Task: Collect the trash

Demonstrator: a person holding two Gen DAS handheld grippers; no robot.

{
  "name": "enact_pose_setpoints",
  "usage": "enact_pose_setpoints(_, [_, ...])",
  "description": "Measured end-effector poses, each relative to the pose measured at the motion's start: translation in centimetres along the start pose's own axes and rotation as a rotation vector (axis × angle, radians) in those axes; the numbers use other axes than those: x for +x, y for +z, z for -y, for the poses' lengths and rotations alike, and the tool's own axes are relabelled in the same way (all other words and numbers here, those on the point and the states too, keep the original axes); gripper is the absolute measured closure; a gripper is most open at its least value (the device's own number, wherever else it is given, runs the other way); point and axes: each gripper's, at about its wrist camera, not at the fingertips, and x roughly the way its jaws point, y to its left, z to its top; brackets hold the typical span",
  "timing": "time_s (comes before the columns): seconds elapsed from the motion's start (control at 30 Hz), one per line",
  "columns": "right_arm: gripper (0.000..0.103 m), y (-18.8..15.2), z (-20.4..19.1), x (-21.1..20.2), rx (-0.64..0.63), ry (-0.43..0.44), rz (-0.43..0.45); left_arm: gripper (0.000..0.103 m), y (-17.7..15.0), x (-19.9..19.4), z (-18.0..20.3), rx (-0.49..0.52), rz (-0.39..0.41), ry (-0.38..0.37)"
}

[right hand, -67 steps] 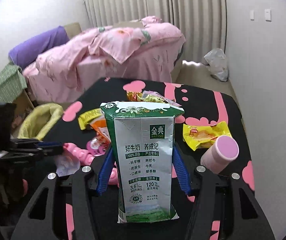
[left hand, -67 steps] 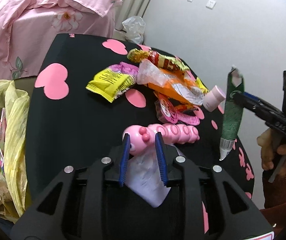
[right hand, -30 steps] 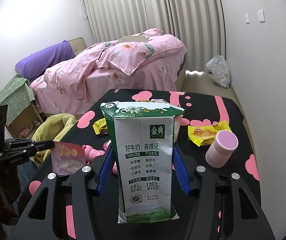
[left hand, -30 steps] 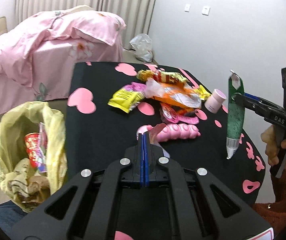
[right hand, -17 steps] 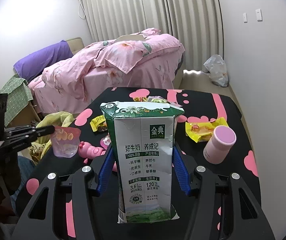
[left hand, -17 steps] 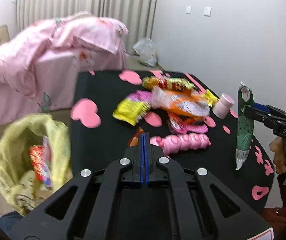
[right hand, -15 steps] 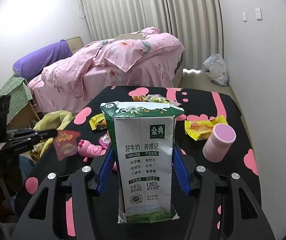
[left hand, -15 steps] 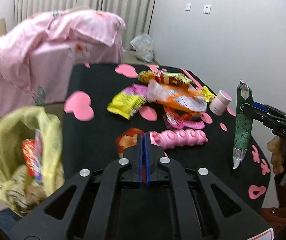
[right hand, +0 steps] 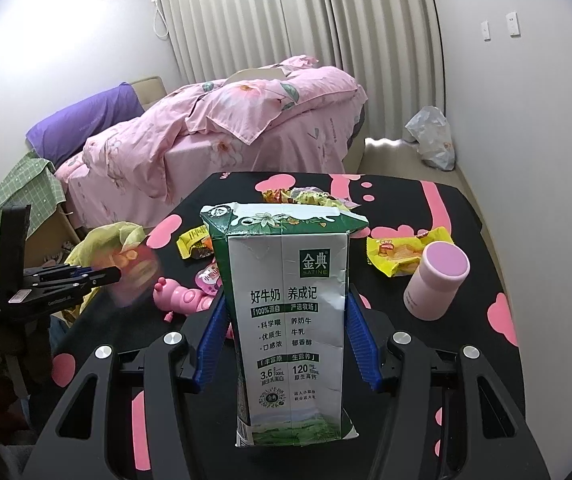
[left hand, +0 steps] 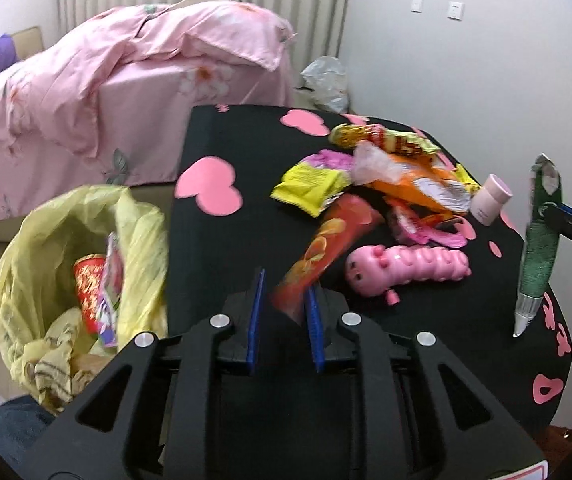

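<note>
Both wrist cameras look down over the black table (left hand: 221,248), facing the bed (right hand: 221,136).

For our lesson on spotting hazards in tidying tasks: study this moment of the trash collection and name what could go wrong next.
1. The left gripper has just been opening with the red wrapper between its fingers, over the black table beside the yellow bag. The wrapper may land on the table, not in the bag.
2. The bag's mouth looks slumped and narrow, so the wide milk carton in the right gripper could catch on its rim.
</note>
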Motion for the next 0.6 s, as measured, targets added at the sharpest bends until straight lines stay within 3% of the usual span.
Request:
enact_pose_setpoints(0.07, [0.050, 0.0, -0.2, 0.0, -0.005, 0.001, 0.002, 0.085, -0.2, 0.1, -0.8, -0.024, -0.011, -0.006])
enact_pose_setpoints(0.2, [0.050, 0.1, -0.5, 0.1, -0.010, 0.008, 0.004, 0.100, -0.4, 0.5, -2.0, -0.080, -0.031, -0.064])
enact_pose_setpoints(0.37, [0.050, 0.2, -0.9, 0.1, -0.029, 0.009, 0.003, 0.101, 0.2, 1.0, -1.7, -0.094, -0.012, -0.093])
enact_pose_setpoints(0.43, [0.050, 0.2, -0.8, 0.0, -0.030, 0.004, 0.004, 0.090, 0.8, 1.0, -2.4, -0.142, 0.006, -0.134])
enact_pose_setpoints(0.47, [0.050, 0.2, -0.7, 0.0, -0.027, 0.002, 0.004, 0.072, 1.1, 1.2, -2.9, -0.168, 0.001, -0.156])
enact_pose_setpoints(0.5, [0.050, 0.1, -0.6, -0.1, -0.020, 0.000, 0.007, 0.066, 1.3, 1.4, -3.2, -0.186, -0.002, -0.164])
enact_pose_setpoints(0.6, [0.050, -0.1, -0.2, 0.1, -0.002, 0.000, 0.009, 0.066, 1.7, 2.5, -3.7, -0.223, -0.017, -0.144])
